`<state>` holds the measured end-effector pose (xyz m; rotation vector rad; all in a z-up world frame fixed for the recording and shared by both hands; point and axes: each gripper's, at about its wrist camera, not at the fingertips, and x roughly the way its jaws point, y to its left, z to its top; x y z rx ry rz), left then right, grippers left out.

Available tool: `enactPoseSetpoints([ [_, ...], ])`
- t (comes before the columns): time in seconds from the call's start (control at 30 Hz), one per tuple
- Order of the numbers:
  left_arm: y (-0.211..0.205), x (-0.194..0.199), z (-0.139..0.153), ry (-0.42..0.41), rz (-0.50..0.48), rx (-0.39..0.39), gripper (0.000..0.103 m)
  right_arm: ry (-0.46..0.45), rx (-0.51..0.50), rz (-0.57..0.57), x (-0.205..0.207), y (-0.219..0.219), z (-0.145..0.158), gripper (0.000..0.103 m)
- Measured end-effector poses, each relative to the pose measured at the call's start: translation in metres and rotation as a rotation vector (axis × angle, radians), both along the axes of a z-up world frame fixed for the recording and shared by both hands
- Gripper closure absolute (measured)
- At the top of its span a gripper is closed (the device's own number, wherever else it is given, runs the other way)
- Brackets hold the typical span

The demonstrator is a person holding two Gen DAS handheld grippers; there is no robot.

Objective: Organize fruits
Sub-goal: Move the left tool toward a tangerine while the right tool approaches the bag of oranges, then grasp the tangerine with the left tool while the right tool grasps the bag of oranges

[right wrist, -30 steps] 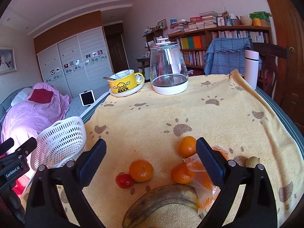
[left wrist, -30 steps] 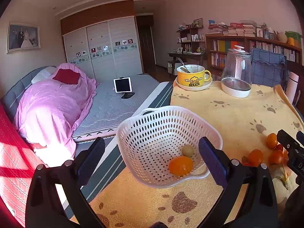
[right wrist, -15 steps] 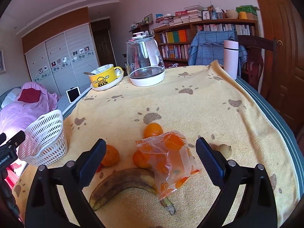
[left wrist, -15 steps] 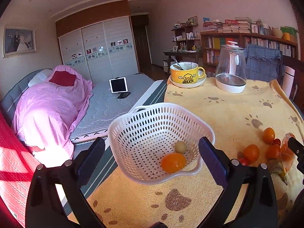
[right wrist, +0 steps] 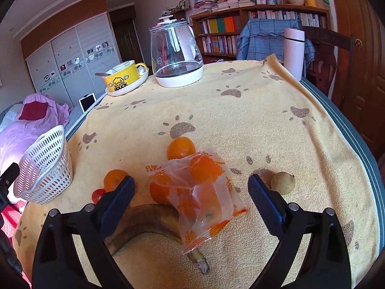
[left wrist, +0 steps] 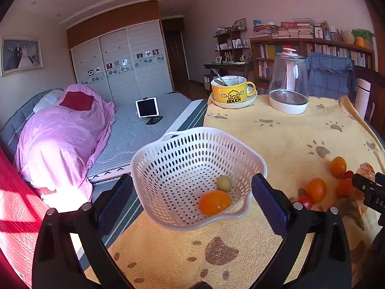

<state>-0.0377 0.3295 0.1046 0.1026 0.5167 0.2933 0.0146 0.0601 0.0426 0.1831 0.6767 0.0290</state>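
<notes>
A white perforated basket (left wrist: 168, 163) sits on the yellow paw-print cloth at the table's left edge. It holds an orange fruit (left wrist: 214, 202) and a small pale round fruit (left wrist: 223, 183). My left gripper (left wrist: 192, 202) is open, its fingers astride the basket's near side. My right gripper (right wrist: 190, 197) is open above a clear bag of oranges (right wrist: 199, 192) that lies over a brown banana (right wrist: 144, 224). Loose oranges (right wrist: 180, 148) (right wrist: 114, 179), a small red fruit (right wrist: 97, 195) and a tan round fruit (right wrist: 282, 183) lie around them. The basket (right wrist: 45, 168) shows at the left.
A yellow duck mug on a saucer (right wrist: 122, 80), a glass kettle (right wrist: 176, 55) and a pale pink flask (right wrist: 293, 53) stand at the table's far side. A chair with blue cloth (right wrist: 272, 38) and bookshelves are behind. A bed (left wrist: 72, 132) lies left of the table.
My right gripper swung right and forward, from over the loose oranges to over the bagged oranges. The left gripper drew back a little from the basket, which now sits lower-left in its view.
</notes>
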Motion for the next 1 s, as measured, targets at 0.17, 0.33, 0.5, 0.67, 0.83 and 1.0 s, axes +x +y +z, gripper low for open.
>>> enactPoseSetpoints([
  [0.17,-0.004,0.001,-0.002,0.004,-0.012,0.003,0.003,0.080,0.013,0.009,0.021,-0.004,-0.012,0.026],
  [0.33,-0.008,0.001,-0.005,0.012,-0.019,0.008,0.003,0.073,0.048,0.013,0.018,-0.009,-0.011,0.037],
  [0.5,-0.014,0.001,-0.007,0.023,-0.043,0.001,0.003,0.058,0.038,0.029,0.009,-0.010,-0.007,0.039],
  [0.67,-0.028,0.001,-0.011,0.040,-0.094,-0.010,0.003,0.030,0.086,0.024,-0.005,-0.028,0.004,0.045],
  [0.83,-0.049,0.005,-0.016,0.054,-0.169,-0.024,0.003,0.015,0.131,0.021,-0.019,-0.050,0.010,0.045],
  [1.0,-0.070,0.014,-0.019,0.073,-0.268,-0.076,0.003,-0.007,0.159,-0.005,-0.034,-0.069,0.015,0.046],
])
